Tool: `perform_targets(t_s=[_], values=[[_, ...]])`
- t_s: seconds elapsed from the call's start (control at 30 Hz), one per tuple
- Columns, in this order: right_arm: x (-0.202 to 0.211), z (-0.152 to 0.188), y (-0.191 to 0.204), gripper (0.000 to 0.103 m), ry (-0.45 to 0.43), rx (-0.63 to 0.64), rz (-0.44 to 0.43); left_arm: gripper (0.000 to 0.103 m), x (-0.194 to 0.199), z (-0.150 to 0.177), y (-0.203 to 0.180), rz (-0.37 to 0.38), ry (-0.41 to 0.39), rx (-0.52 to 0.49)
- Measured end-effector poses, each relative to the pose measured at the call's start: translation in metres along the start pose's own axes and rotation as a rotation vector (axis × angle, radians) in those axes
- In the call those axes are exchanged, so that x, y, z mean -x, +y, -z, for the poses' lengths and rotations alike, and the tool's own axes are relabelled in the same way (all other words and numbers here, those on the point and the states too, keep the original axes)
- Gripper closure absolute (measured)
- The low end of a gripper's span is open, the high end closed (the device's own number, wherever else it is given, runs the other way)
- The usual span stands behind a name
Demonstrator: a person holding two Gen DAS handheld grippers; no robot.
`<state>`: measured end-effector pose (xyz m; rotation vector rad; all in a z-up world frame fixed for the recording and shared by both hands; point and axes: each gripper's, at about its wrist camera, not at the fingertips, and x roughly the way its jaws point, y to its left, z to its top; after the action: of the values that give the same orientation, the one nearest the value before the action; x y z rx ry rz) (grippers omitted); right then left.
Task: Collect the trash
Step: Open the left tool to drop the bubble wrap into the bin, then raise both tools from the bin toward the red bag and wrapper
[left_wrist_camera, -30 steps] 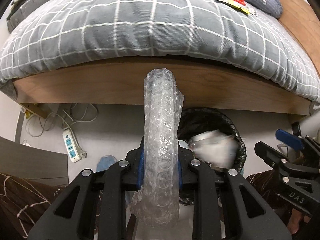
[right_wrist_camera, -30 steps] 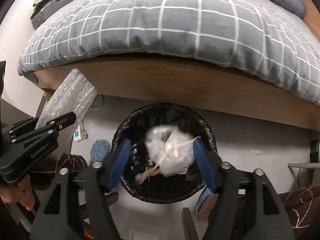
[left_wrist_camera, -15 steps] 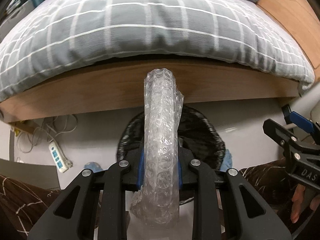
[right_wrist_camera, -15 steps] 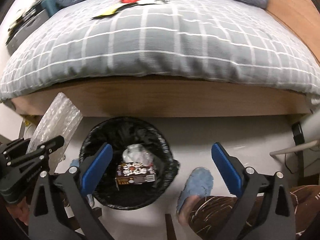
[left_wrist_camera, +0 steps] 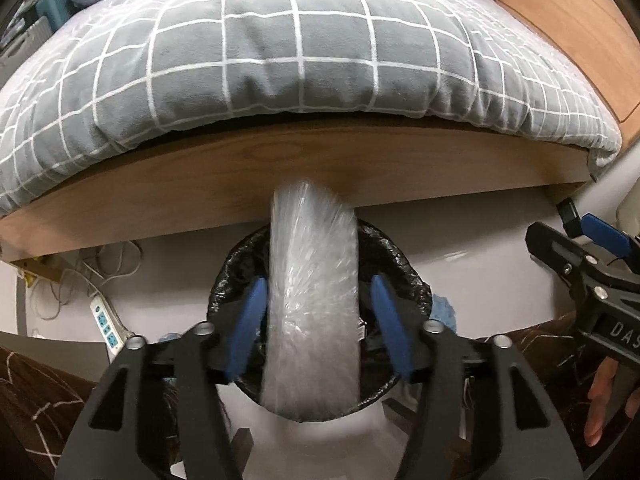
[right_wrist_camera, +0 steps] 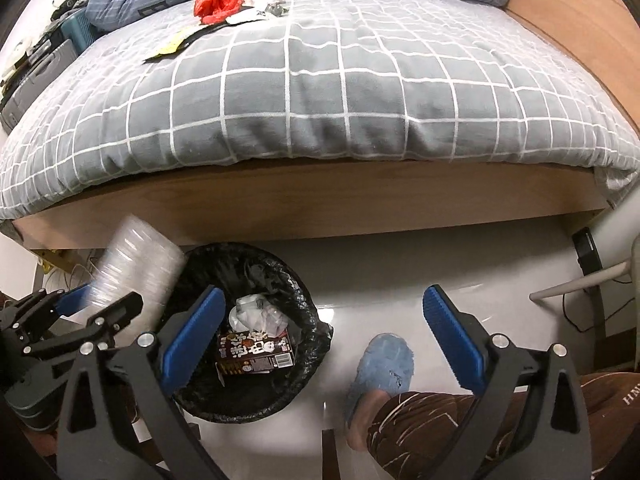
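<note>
Between the parted fingers of the left gripper (left_wrist_camera: 318,322) the bubble wrap roll (left_wrist_camera: 314,300) is a motion-smeared streak, its lower end hidden against the black-lined bin (left_wrist_camera: 404,276) directly below; the jaws have just been opening and the pads stand clear of it. The right gripper (right_wrist_camera: 324,330) is spread wide and empty, the bin under its left finger holding a crumpled bag (right_wrist_camera: 256,314) and a brown carton (right_wrist_camera: 254,350) (print unreadable). A blue slipper (right_wrist_camera: 380,364) lies between its fingers. Beyond, on the checked duvet (right_wrist_camera: 320,92), lie red plastic (right_wrist_camera: 218,0) and wrappers (right_wrist_camera: 176,44).
</note>
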<state>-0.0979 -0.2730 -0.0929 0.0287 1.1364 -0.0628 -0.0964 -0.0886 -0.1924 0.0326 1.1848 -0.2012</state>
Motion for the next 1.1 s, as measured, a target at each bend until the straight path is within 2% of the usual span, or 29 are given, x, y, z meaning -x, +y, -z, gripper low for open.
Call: perform_targets(t_s=[0.1, 0.3, 0.77, 1.1], values=[[0.003, -0.003, 0.003, 0.008, -0.017, 0.007, 0.005, 0.025, 0.007, -0.004, 0.006, -0.016, -0.025, 0.013], [0.014, -0.016, 0.005, 0.008, -0.076, 0.018, 0.01, 0.007, 0.027, -0.017, 0.017, -0.054, -0.096, 0.032], [0.036, -0.062, 0.013, 0.008, -0.21, 0.063, 0.009, 0.006, 0.062, -0.077, 0.036, -0.08, -0.226, 0.053], [0.031, -0.108, 0.009, 0.008, -0.276, 0.058, 0.006, 0.006, 0.063, -0.136, 0.039, -0.074, -0.297, 0.036]])
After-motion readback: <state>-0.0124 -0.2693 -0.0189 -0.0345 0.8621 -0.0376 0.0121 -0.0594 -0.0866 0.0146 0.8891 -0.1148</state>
